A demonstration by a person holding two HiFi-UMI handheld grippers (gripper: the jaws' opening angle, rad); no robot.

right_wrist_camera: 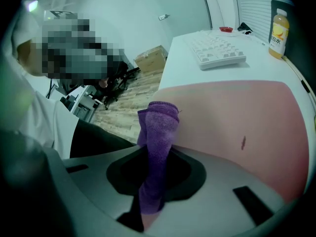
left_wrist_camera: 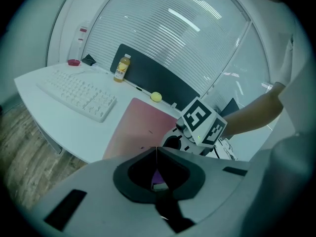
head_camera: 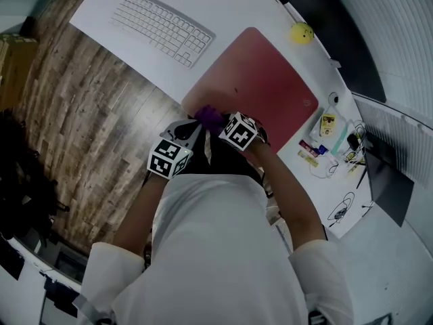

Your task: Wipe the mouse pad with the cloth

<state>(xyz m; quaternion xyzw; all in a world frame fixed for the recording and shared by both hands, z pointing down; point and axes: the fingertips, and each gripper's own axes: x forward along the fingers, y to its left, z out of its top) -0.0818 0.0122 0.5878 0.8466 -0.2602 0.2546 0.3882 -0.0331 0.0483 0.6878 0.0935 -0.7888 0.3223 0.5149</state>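
Note:
A red mouse pad [head_camera: 264,80] lies on the white desk [head_camera: 115,12]. It also shows in the left gripper view [left_wrist_camera: 138,127] and the right gripper view [right_wrist_camera: 237,112]. My right gripper [right_wrist_camera: 160,149] is shut on a purple cloth [right_wrist_camera: 158,127], which stands up past the fingertips at the pad's near edge. From the head view the cloth [head_camera: 211,119] sits between both grippers. My left gripper [left_wrist_camera: 157,151] is shut, its jaw tips meeting in a thin seam. A scrap of purple shows through the opening behind them. The left gripper [head_camera: 197,133] is close beside the right gripper [head_camera: 218,128].
A white keyboard [head_camera: 162,27] lies left of the pad. A yellow ball [head_camera: 302,32] and a juice bottle [left_wrist_camera: 122,68] stand at the desk's far edge. Small items and cables [head_camera: 331,141] crowd the right end. Wood floor [head_camera: 74,114] lies below the near edge.

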